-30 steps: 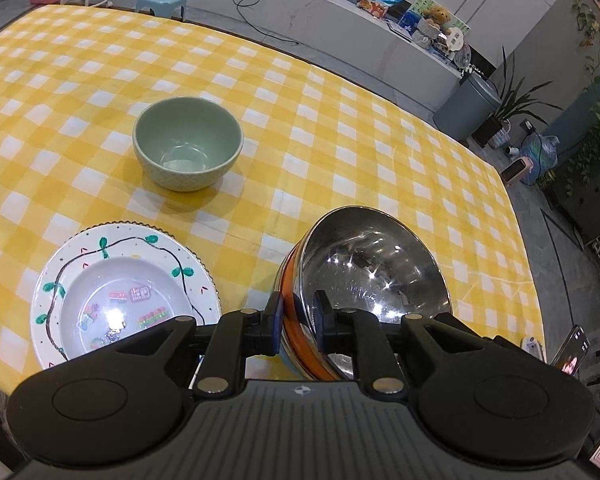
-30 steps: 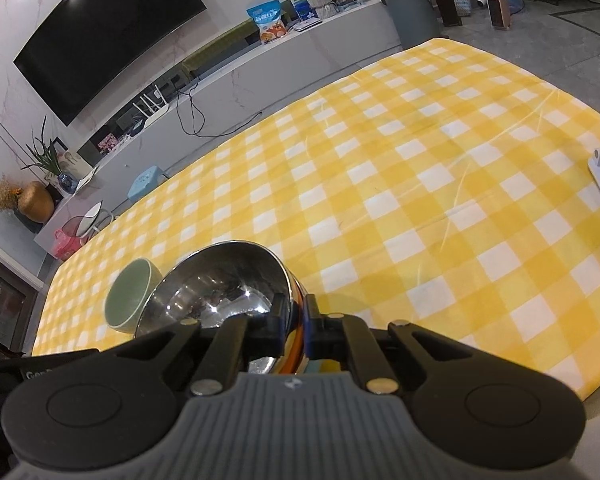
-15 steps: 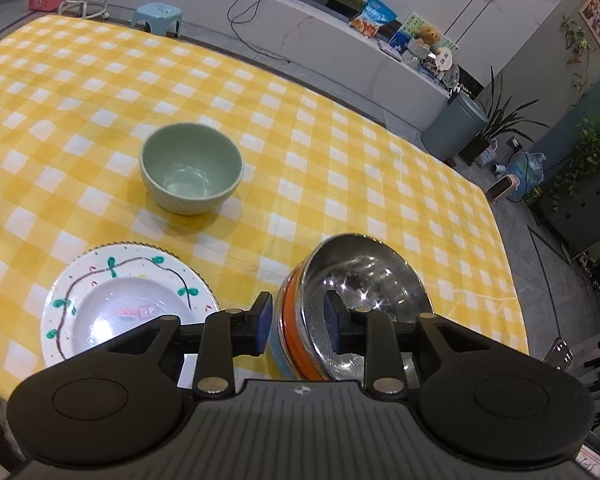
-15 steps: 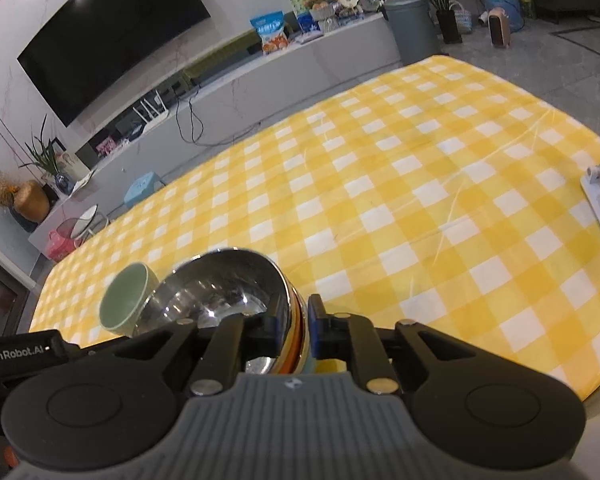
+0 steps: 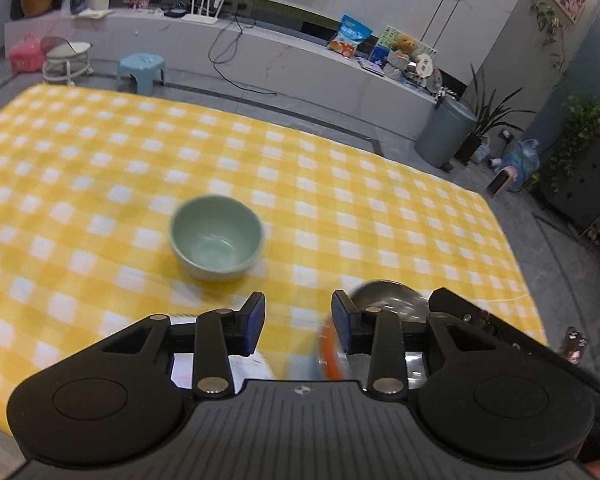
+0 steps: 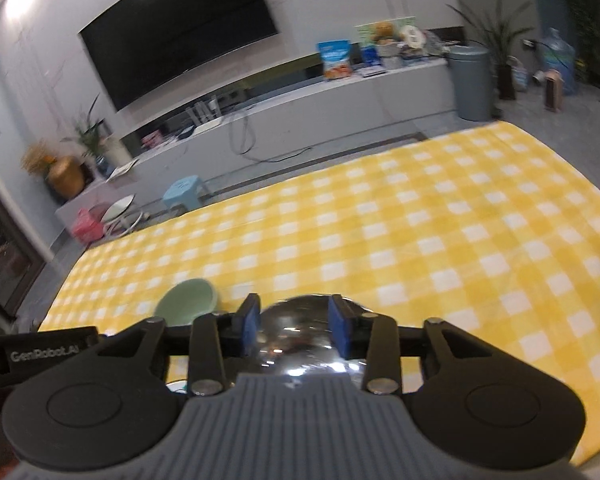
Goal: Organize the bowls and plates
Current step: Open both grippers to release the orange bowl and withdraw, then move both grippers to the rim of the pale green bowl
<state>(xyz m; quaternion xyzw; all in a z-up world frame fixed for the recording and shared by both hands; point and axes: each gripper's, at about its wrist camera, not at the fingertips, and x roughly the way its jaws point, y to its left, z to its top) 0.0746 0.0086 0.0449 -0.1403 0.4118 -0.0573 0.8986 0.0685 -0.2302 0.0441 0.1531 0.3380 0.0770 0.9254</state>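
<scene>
Steel is the material that matters just now: the metal bowl [image 6: 300, 336] sits near the front edge of the worktop [image 6: 440, 232], nested, as far as the blur allows, in an orange-rimmed dish [image 5: 327, 350]; the right gripper [image 6: 294, 326] hangs over it with its jaws spread and empty, one blue pad on each side of the shiny dome without visibly touching it; the left gripper [image 5: 298, 322] also shows its jaws spread, holding nothing, the steel rim lying just beyond its right finger; the green bowl [image 5: 217, 239] stands upright and alone farther out on the yellow checked cloth, apart from the stack. My judgement is that this step is a letting go of the stack, with the green bowl the likely next pick; to do it well, lift both grippers straight clear so no pad drags the slippery steel, then approach the green bowl from above, pinching one wall of its rim; the stack sits close to the edge, so a nudge could matter. From the left wrist one sees the orange rim and a white plate [image 5: 236, 368] beneath the fingers; from the right wrist one sees the left gripper's black body, the green bowl partly hidden behind a finger.
</scene>
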